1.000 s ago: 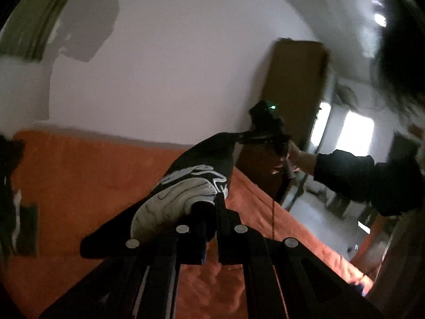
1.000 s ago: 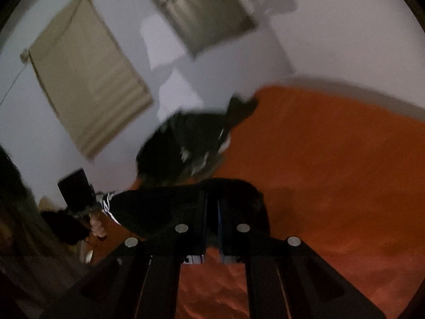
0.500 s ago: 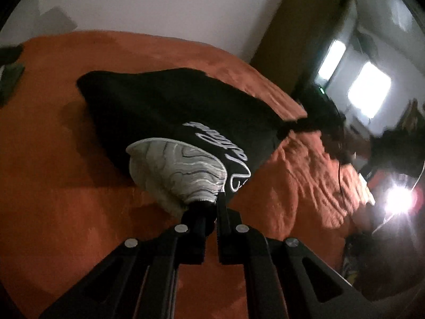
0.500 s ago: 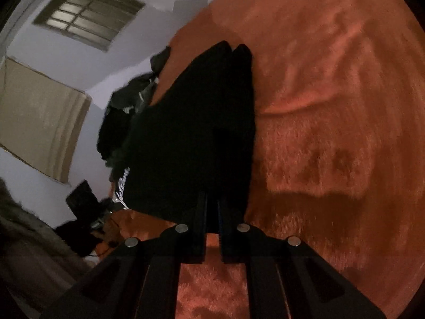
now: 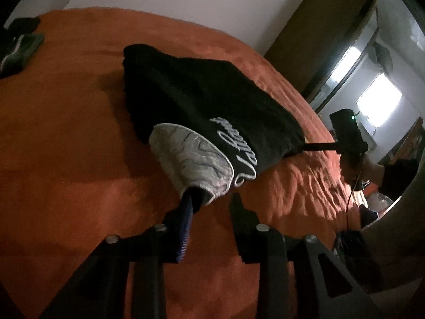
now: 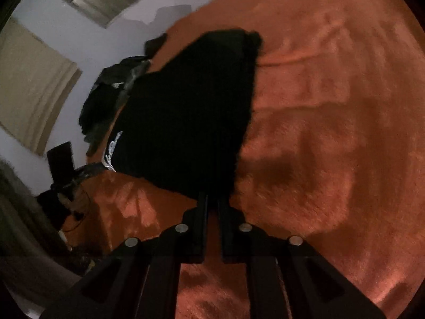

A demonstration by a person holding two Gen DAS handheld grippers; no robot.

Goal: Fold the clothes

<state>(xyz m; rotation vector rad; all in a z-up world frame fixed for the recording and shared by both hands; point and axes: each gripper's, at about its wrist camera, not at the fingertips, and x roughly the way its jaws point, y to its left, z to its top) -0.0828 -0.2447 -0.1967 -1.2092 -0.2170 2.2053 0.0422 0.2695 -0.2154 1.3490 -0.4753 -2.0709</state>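
Orange bedspread (image 5: 66,138) bears the black garment (image 5: 202,98) — lengthwise away; left gripper (image 5: 212,199) just parted, right gripper (image 6: 212,199) seemingly pinching its hem.

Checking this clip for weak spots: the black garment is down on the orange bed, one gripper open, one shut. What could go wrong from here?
1. The left gripper has just been opening, yet the garment still drapes over one finger; pulling back could drag that corner.
2. The right gripper is shut on the opposite edge, so moving it may skew the cloth.
3. The bedcover is rumpled there, so folds may turn out uneven.
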